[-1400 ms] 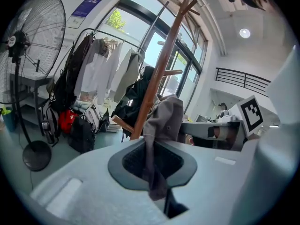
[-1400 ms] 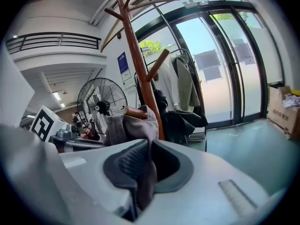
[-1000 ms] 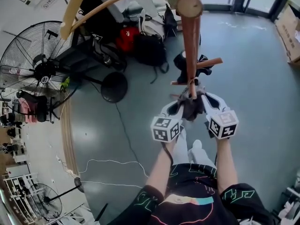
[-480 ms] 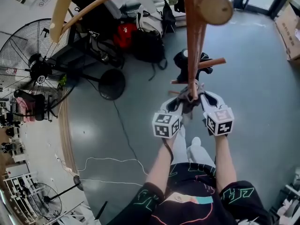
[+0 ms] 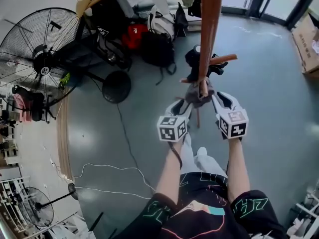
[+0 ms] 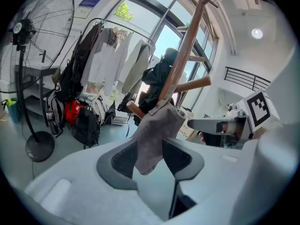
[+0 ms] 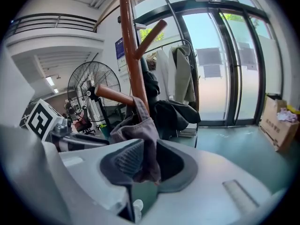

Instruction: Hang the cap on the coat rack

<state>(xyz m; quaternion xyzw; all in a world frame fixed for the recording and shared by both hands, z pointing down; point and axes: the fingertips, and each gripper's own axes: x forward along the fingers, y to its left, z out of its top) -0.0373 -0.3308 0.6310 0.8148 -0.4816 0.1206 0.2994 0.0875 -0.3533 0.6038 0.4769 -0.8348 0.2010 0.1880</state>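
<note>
Head view, coat rack (image 5: 210, 29): upright wooden pole straight ahead of the person, with short pegs branching off low down.
Head view, cap (image 5: 198, 91): grey and bunched against the pole, draped over a low peg (image 5: 188, 80), flanked by both tools.
Head view, left gripper (image 5: 183, 106): just left of the cap, tips reaching up to the cloth.
Head view, right gripper (image 5: 217, 101): just right of the cap, tips beside the cloth.
Head view, surroundings: standing fan (image 5: 40, 59) and bags (image 5: 154, 44) on the floor, well apart from the rack.
Left gripper view, cap (image 6: 157, 130): hooked over the peg's end (image 6: 134, 109), hanging limp down between the jaws.
Left gripper view, jaws: opening and spread wide, pads off the cloth on both sides, nothing clamped.
Right gripper view, cap (image 7: 140, 135): slung over the peg (image 7: 112, 95) close to the pole, loose folds dropping between the jaws.
Right gripper view, jaws: apart, with cloth brushing the ribbed pad on one side and a clear gap to the other; no pinch visible.
Progress, done: judged all but complete, the cap's weight apparently borne by the peg rather than by either tool.
Progress, left: draw both tools back and down, clear of the folds, without dragging the cloth off the peg; then see whether the cap sits securely unaided.
</note>
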